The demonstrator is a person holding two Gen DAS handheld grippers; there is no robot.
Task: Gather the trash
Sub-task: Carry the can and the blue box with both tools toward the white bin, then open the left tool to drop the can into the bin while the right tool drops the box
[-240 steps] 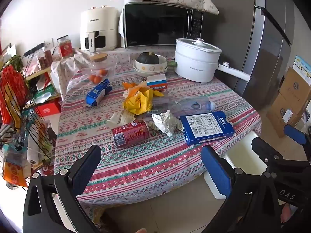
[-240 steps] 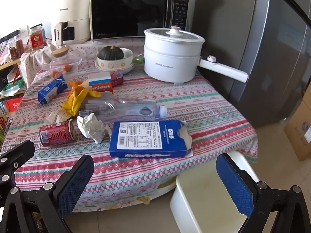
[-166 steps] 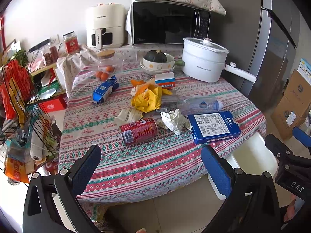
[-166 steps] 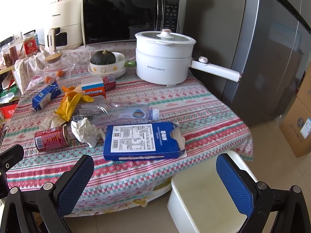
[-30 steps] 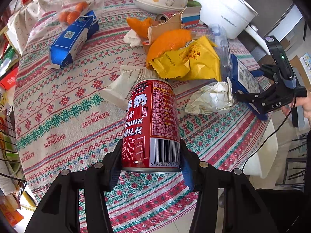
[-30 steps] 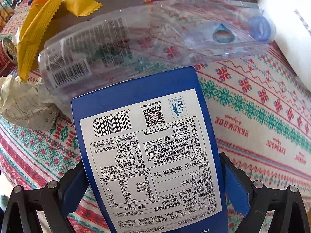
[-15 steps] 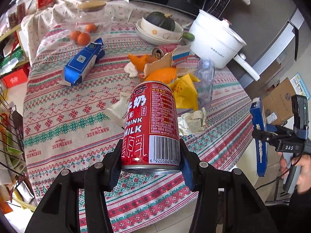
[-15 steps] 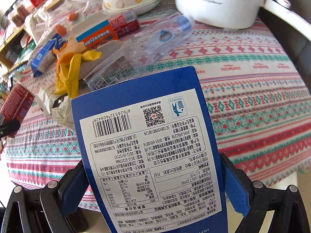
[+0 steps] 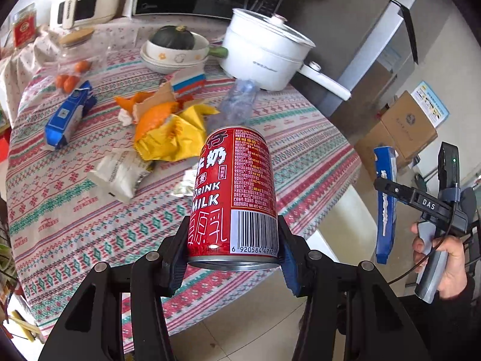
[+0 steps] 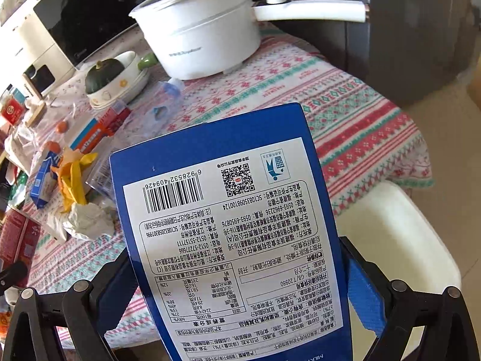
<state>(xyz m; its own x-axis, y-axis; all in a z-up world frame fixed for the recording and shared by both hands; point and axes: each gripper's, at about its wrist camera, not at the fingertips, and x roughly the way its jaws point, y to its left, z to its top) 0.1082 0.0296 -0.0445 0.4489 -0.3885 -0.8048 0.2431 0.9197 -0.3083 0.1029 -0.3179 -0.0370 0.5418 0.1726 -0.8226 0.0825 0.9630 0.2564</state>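
You held the left tool (image 9: 233, 258) tilted down over the near edge of the bench (image 9: 60, 210), its blue pads pinching the red milk can (image 9: 234, 195) by its lower end, the can lifted clear of the cloth. Your right hand (image 9: 439, 258) gripped the right tool (image 10: 240, 273) beyond the bench edge, clamped on both sides of the blue carton (image 10: 228, 240). The left view alone showed that carton edge-on and your hand; the right view alone showed its printed label and the white bin (image 10: 399, 240) just beneath. Farther back, yellow wrappers (image 9: 171, 135), crumpled paper (image 10: 87, 221) and a clear bottle (image 9: 237, 102) lay on the bench before the white pot (image 9: 264, 57).
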